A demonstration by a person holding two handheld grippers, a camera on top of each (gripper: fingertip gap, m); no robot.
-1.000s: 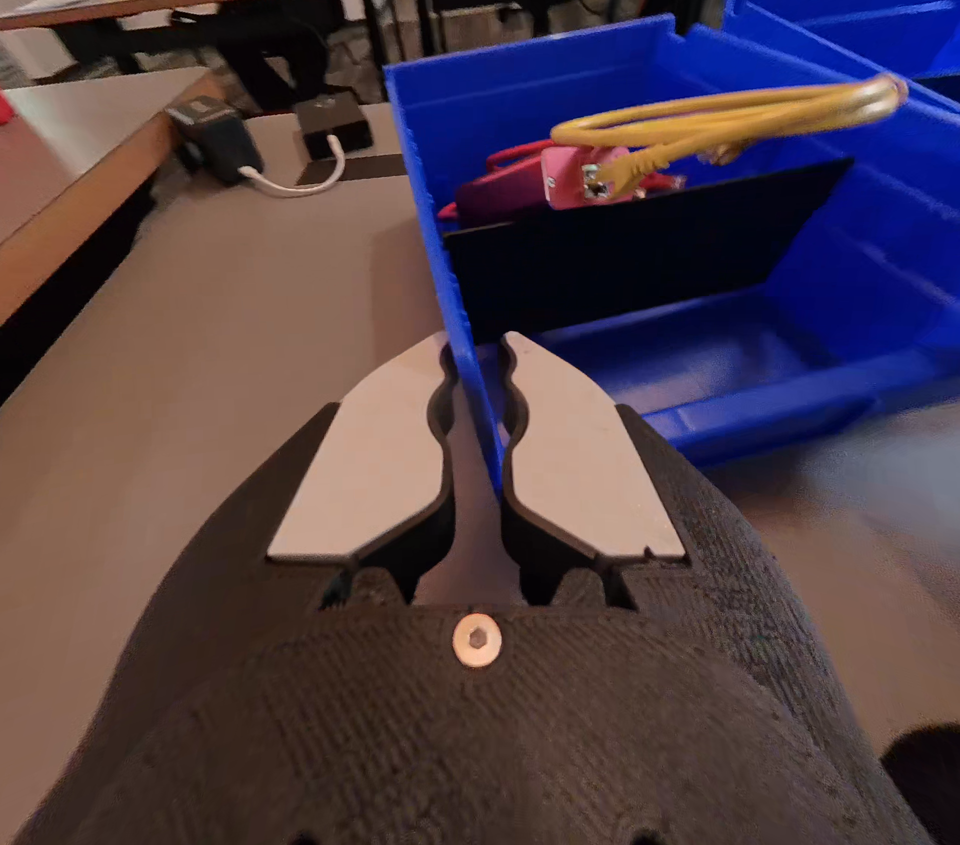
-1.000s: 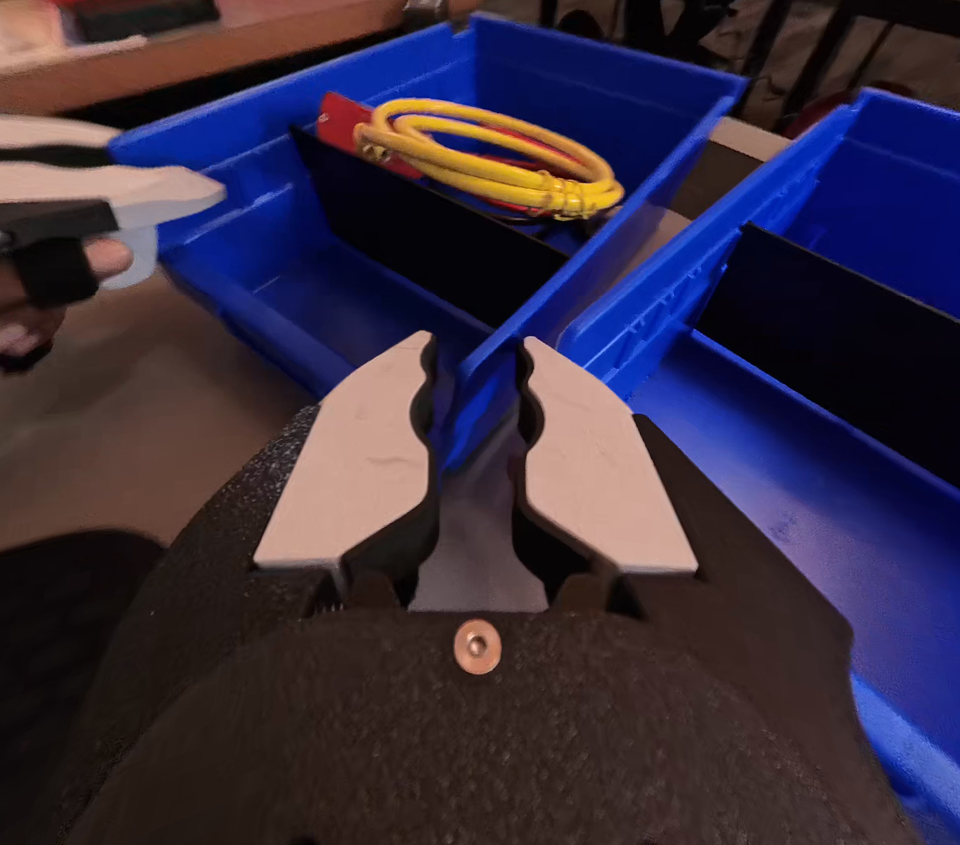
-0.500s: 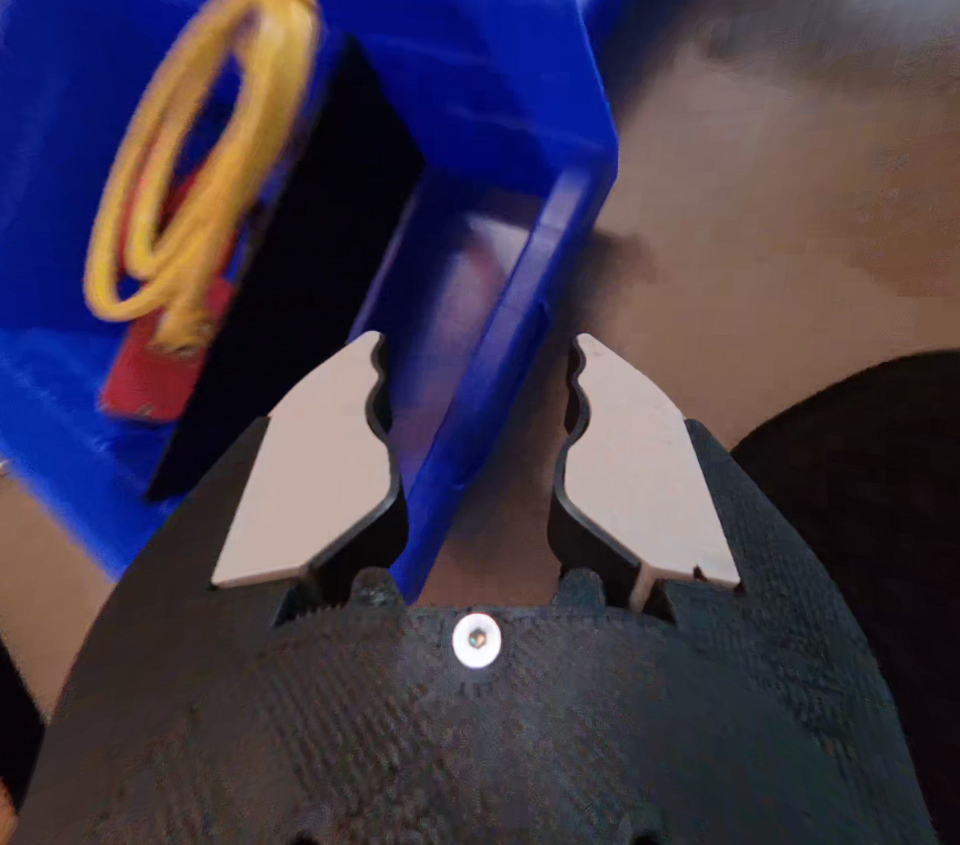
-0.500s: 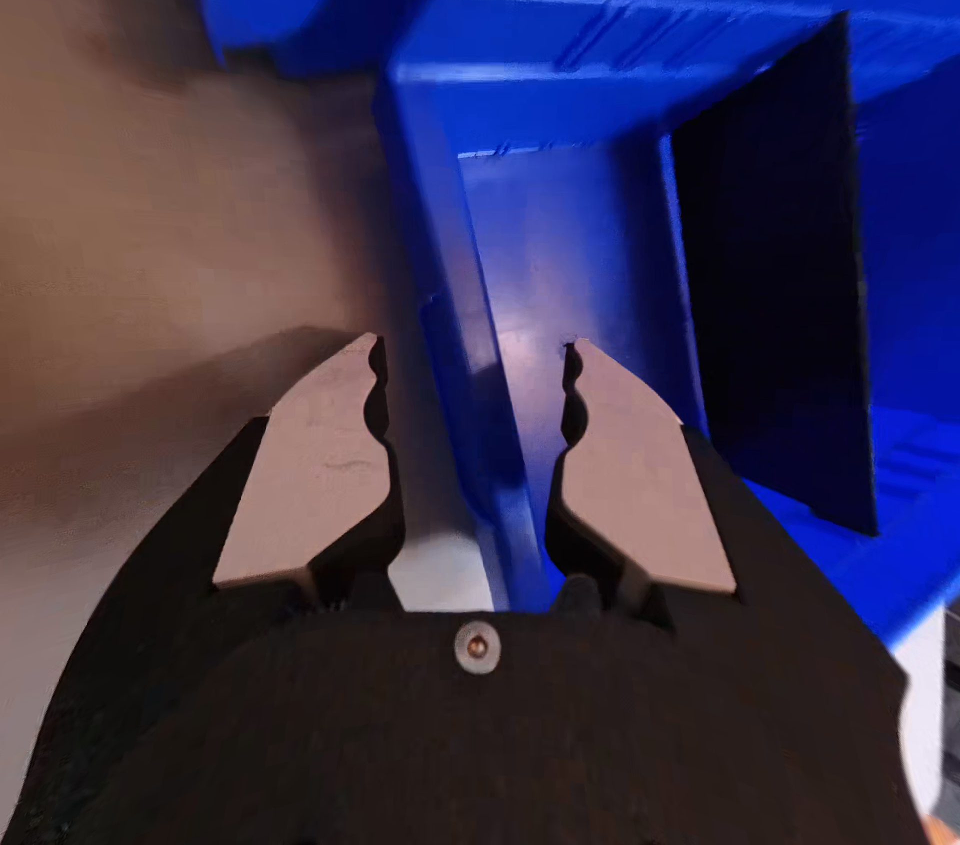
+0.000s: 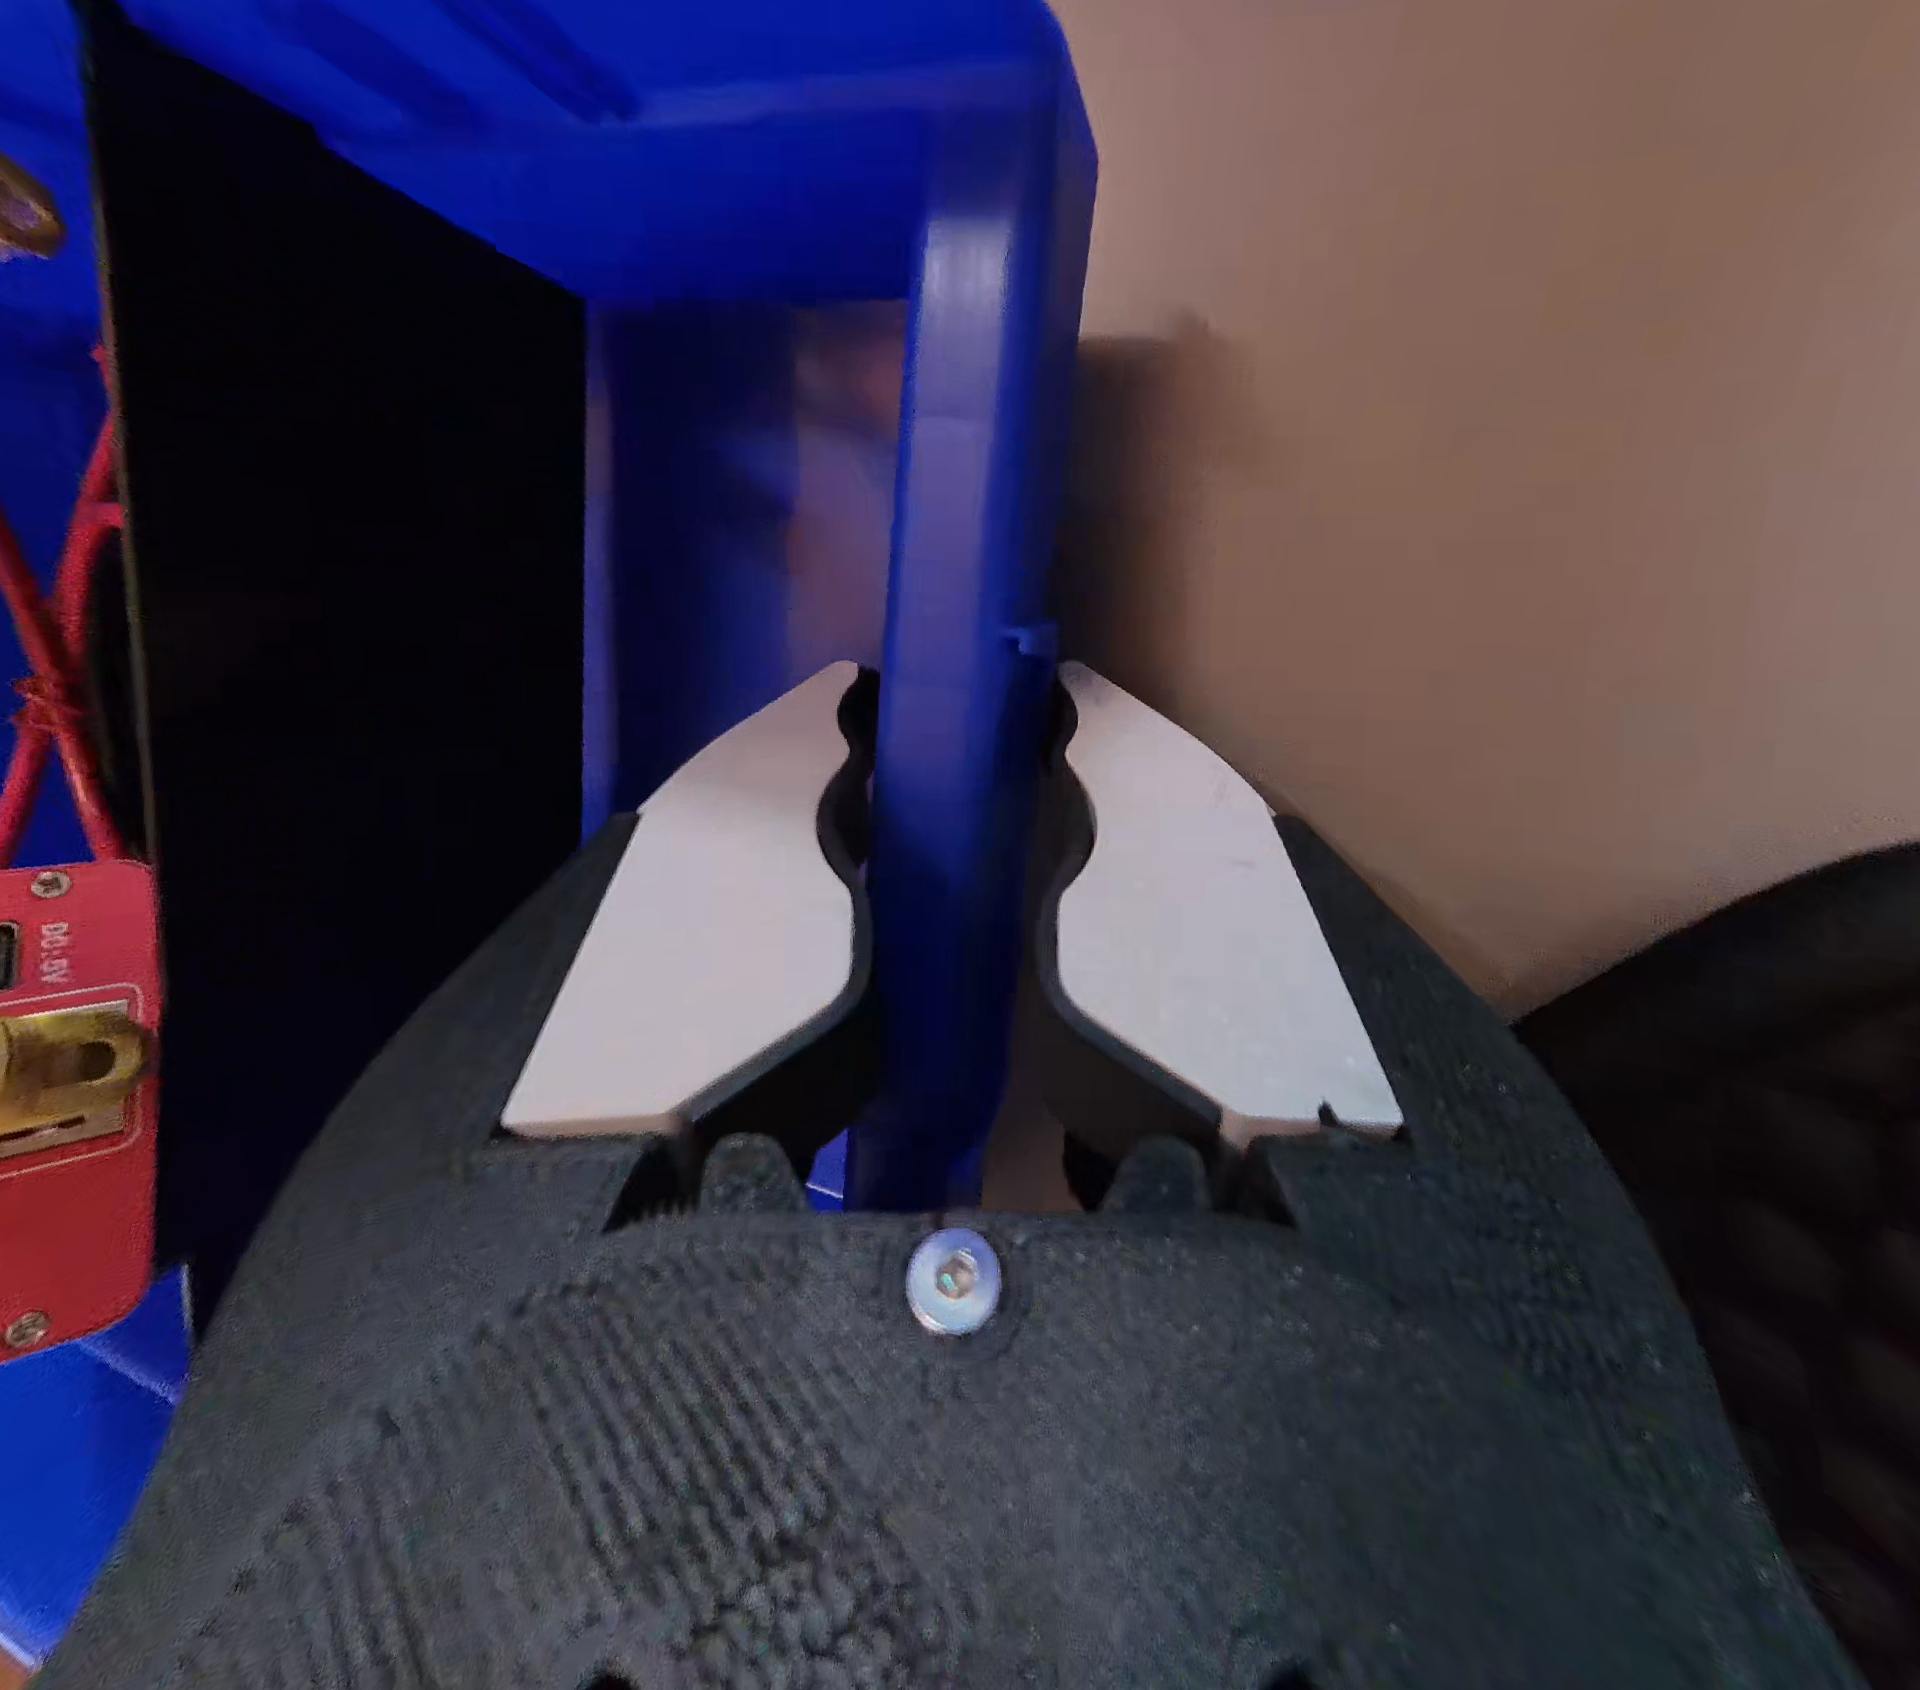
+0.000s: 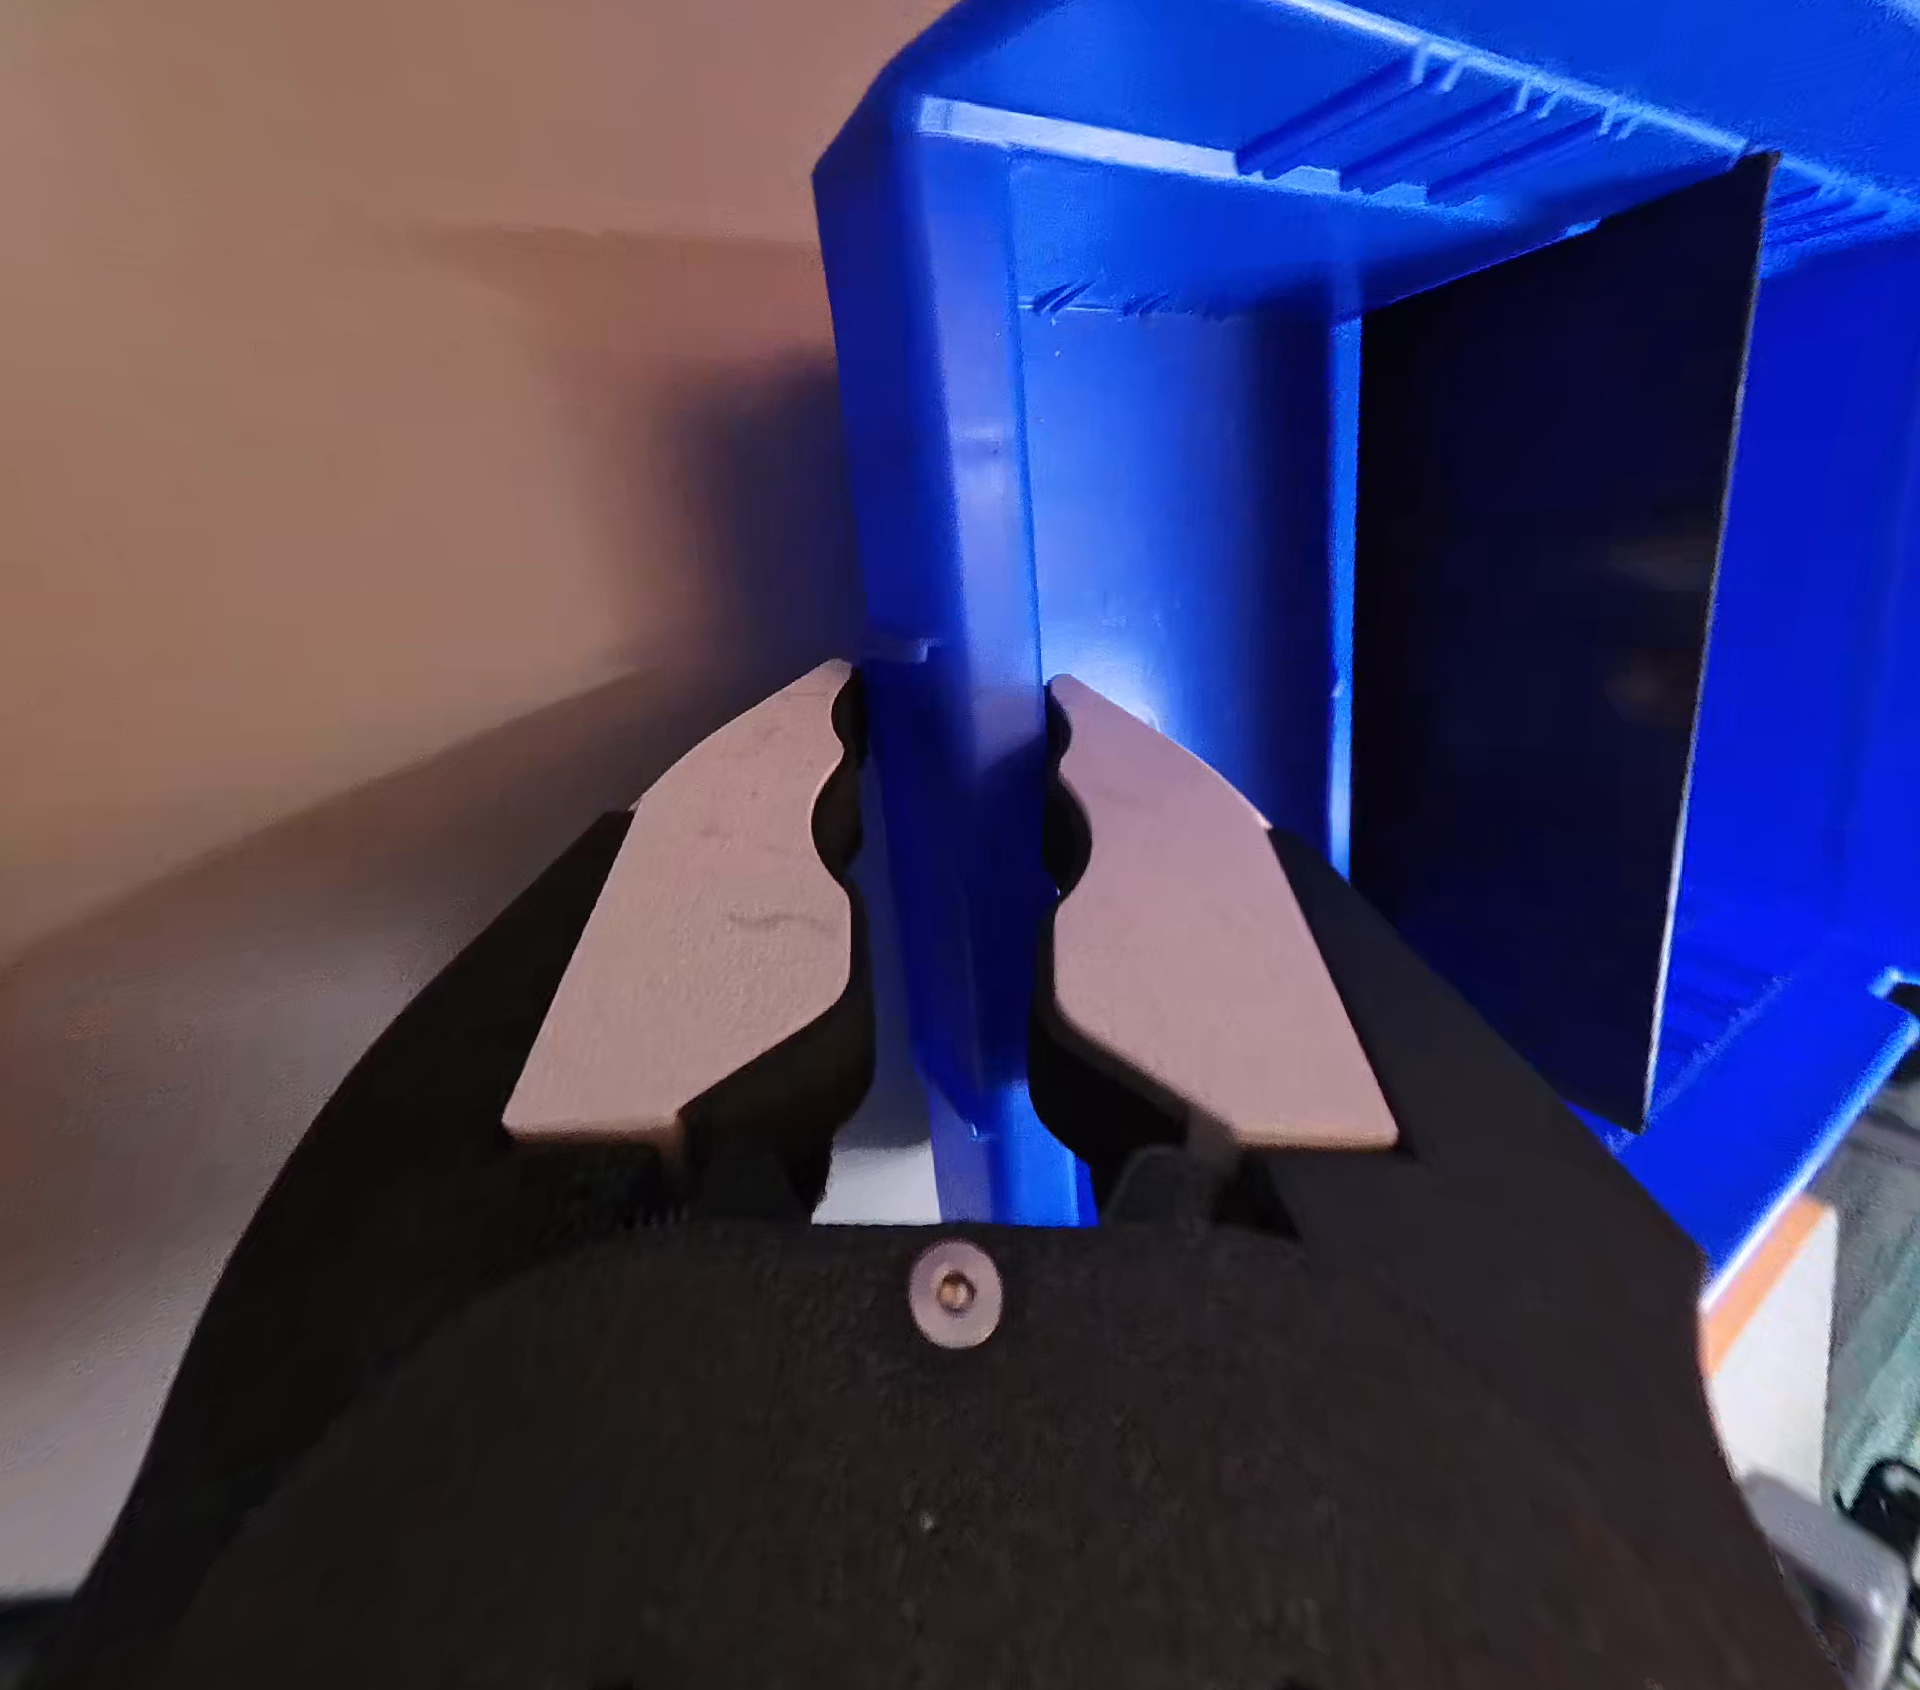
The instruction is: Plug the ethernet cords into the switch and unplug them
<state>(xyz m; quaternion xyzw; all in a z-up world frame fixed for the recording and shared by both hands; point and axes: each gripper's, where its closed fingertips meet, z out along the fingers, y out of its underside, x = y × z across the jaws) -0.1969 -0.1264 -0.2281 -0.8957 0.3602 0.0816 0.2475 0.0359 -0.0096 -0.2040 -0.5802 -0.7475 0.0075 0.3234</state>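
Two grippers, each pinching a smooth blue plastic bin rim.
Left gripper point(image 5: 958, 684) clamps the left bin point(image 5: 966, 435); right gripper point(image 6: 948, 684) clamps the right bin point(image 6: 935, 435). Red switch point(image 5: 62, 1100), probably metal, sits behind a flat black divider point(image 5: 343, 601).

The only writing that shows is a short line of small pale printed characters on the face of the red switch point(image 5: 62, 1090), at the left edge of the left wrist view, beside a small port and just above a framed gold-coloured connector; it runs sideways in that view. The blue bin point(image 5: 966, 809) there bears no print that can be read, and the right wrist view shows no lettering, number or sign on its blue bin point(image 6: 956, 497)
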